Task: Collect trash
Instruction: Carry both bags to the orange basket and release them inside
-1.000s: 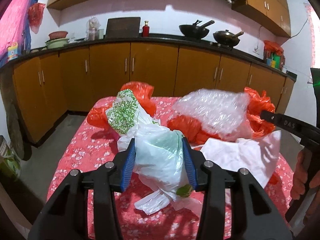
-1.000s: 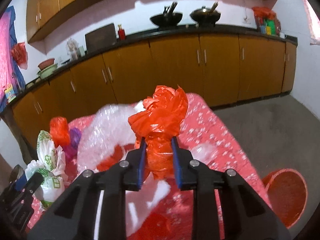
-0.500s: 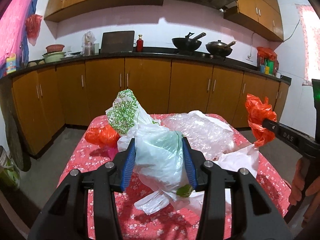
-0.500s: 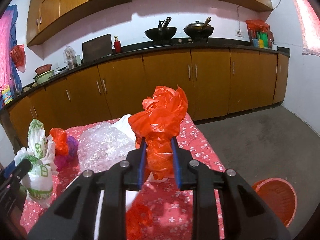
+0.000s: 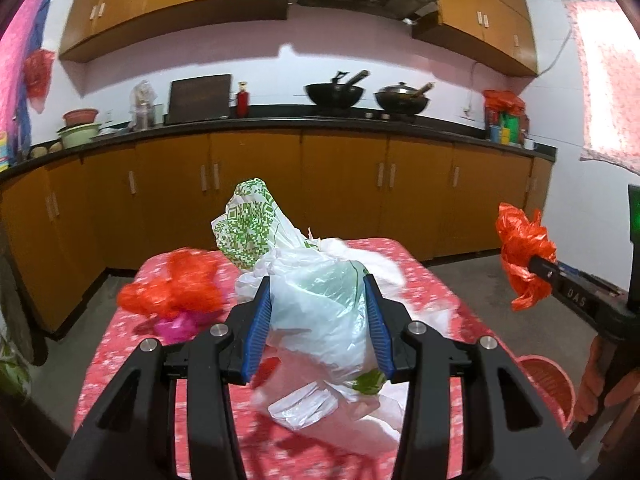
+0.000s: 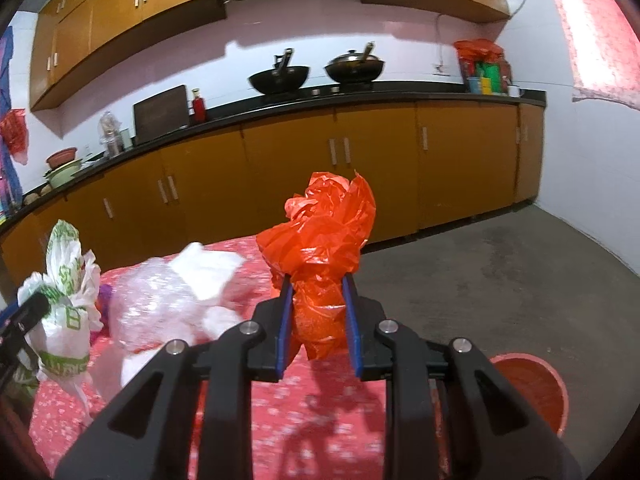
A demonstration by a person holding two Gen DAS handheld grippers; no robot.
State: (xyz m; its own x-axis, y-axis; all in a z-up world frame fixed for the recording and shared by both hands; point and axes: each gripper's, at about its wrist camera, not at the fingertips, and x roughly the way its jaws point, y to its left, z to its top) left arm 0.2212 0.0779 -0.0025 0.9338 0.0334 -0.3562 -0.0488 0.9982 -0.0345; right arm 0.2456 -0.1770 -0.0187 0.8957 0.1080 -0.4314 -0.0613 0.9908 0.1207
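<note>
Right wrist — table edge (image 6: 256,364), bare floor (image 6: 500,280), red basket (image 6: 532,384)

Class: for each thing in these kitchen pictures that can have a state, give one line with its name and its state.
left tongs: shut on the white and green bag
white and green bag: held, lifted
right tongs: shut on the orange bag
orange bag: crumpled, held
red basket: upright on the floor
bubble wrap: lying on the table
lower cabinet doors: closed

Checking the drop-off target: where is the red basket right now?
The red basket sits on the floor at the lower right of both wrist views, beside the table, below and right of the right gripper holding the orange bag.
</note>
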